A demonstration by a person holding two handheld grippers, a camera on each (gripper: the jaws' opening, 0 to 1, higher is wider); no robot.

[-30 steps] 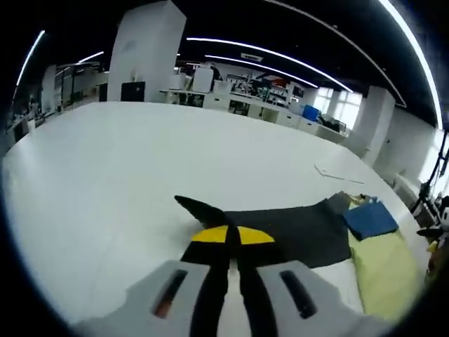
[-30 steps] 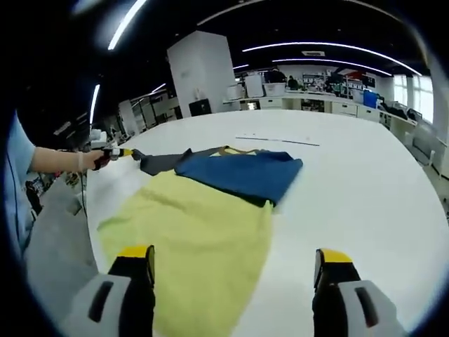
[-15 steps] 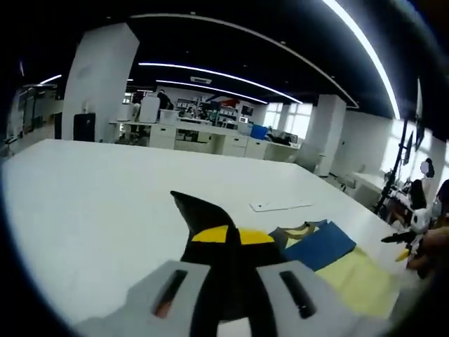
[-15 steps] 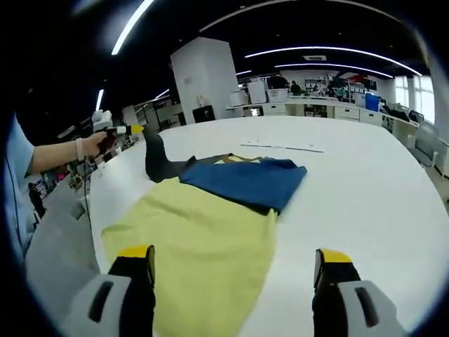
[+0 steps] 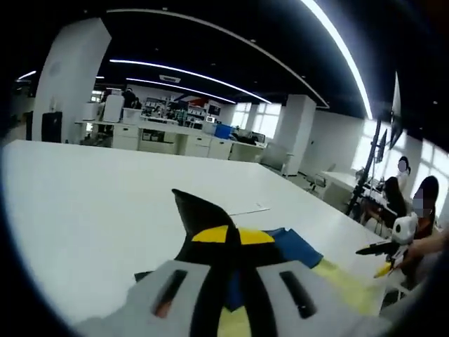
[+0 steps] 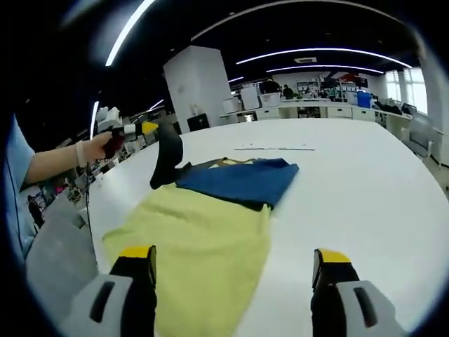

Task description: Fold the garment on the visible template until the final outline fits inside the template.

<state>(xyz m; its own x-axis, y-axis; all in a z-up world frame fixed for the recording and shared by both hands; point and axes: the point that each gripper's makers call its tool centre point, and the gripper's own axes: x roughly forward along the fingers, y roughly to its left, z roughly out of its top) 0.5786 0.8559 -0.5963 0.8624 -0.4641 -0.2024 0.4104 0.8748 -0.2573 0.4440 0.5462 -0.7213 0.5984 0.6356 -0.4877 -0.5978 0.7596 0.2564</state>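
Observation:
A yellow-green sheet [image 6: 203,239] lies flat on the white table [image 6: 365,182], with a blue cloth [image 6: 238,181] on its far end. A dark flap [image 6: 167,158] of the garment hangs lifted above the table, pinched by my left gripper [image 6: 140,128]. In the left gripper view the left gripper [image 5: 231,236] is shut on that dark flap [image 5: 200,210], with the blue cloth [image 5: 298,247] and the yellow-green sheet [image 5: 344,281] below and beyond. My right gripper [image 6: 233,281] stands open over the near end of the sheet, holding nothing. It also appears small at the right [image 5: 382,250].
A thin pale strip [image 6: 273,148] lies on the table beyond the blue cloth. A person's forearm [image 6: 56,161] reaches in from the left. Desks, shelves and a white pillar [image 6: 200,84] stand far behind. People sit at the right [image 5: 414,210].
My left gripper has lifted the dark flap off the table and carried it up and over toward the blue cloth. The right gripper stays open in about the same place.

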